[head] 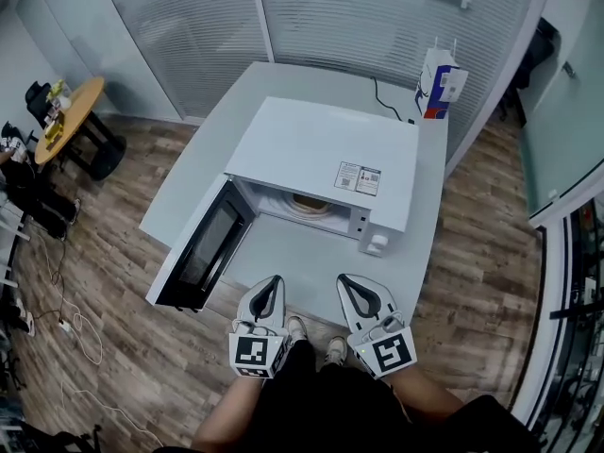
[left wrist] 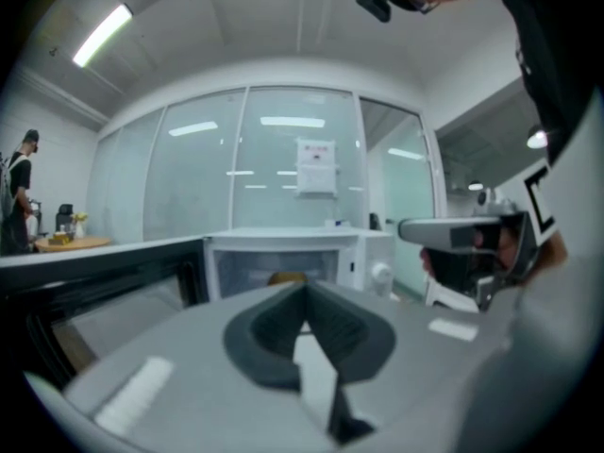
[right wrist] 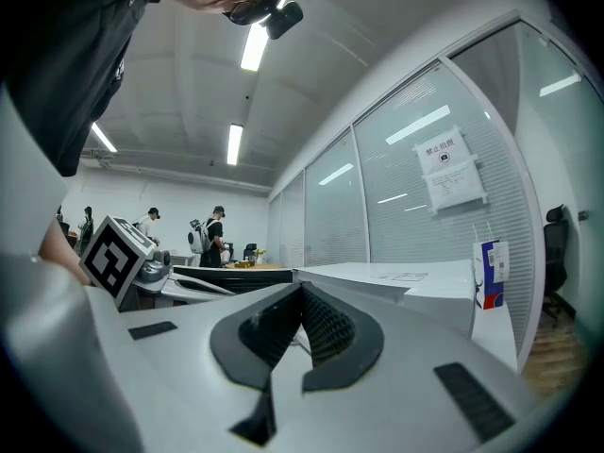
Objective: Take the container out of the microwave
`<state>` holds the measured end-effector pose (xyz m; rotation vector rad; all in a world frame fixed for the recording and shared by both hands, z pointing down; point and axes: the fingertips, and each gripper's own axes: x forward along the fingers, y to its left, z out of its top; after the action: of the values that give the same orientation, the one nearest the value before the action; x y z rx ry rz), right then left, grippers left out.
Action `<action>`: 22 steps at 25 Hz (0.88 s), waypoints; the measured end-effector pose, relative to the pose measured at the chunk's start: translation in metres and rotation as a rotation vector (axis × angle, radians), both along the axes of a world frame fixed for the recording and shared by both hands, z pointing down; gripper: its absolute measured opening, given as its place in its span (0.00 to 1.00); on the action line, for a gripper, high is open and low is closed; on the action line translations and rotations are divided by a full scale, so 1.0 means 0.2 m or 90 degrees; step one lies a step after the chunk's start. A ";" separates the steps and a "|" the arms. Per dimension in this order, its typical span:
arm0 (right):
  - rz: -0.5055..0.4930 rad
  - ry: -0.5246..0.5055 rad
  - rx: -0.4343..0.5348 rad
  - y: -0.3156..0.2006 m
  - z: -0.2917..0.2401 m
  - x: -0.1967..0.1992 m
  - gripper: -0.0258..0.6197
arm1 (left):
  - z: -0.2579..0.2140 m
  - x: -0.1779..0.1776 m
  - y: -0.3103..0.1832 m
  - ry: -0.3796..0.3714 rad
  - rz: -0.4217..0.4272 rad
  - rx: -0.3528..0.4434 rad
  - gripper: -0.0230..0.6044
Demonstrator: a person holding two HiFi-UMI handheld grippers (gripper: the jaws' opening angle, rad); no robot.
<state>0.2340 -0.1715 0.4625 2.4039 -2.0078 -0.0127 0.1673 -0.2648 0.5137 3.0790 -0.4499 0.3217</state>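
Note:
A white microwave (head: pixel 326 163) stands on a white table (head: pixel 283 262) with its door (head: pixel 203 248) swung open to the left. Inside sits a pale round container (head: pixel 310 204), which shows as a tan shape (left wrist: pixel 286 277) in the left gripper view. My left gripper (head: pixel 271 281) and right gripper (head: pixel 346 280) hover side by side over the table's near edge, in front of the cavity and apart from it. Both are shut with nothing between the jaws. The left gripper (left wrist: pixel 304 291) points at the opening. The right gripper (right wrist: pixel 302 291) points past the microwave's right side (right wrist: pixel 406 281).
A blue, white and red carton (head: pixel 441 83) stands at the table's back right, with a black cable (head: pixel 387 102) beside it. Glass partitions close off the back. A round wooden table (head: pixel 71 116) stands far left. People stand in the distance (right wrist: pixel 212 234).

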 end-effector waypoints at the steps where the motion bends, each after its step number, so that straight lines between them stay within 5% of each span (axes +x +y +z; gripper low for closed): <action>1: 0.004 -0.002 0.000 -0.01 0.00 0.01 0.04 | 0.01 0.02 -0.01 -0.002 0.008 0.000 0.04; 15: 0.059 -0.023 -0.053 -0.22 0.20 0.11 0.04 | 0.22 0.34 -0.18 -0.032 0.091 -0.012 0.06; 18: 0.077 -0.038 -0.065 -0.25 0.27 0.13 0.04 | 0.30 0.41 -0.23 -0.050 0.090 -0.035 0.51; 22: 0.097 -0.054 -0.080 -0.30 0.34 0.17 0.04 | 0.40 0.51 -0.28 -0.074 0.083 -0.040 0.75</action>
<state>0.2677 -0.2311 0.5305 2.5088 -1.7901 0.2123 0.2693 -0.3215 0.5946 3.0454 -0.2373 0.5098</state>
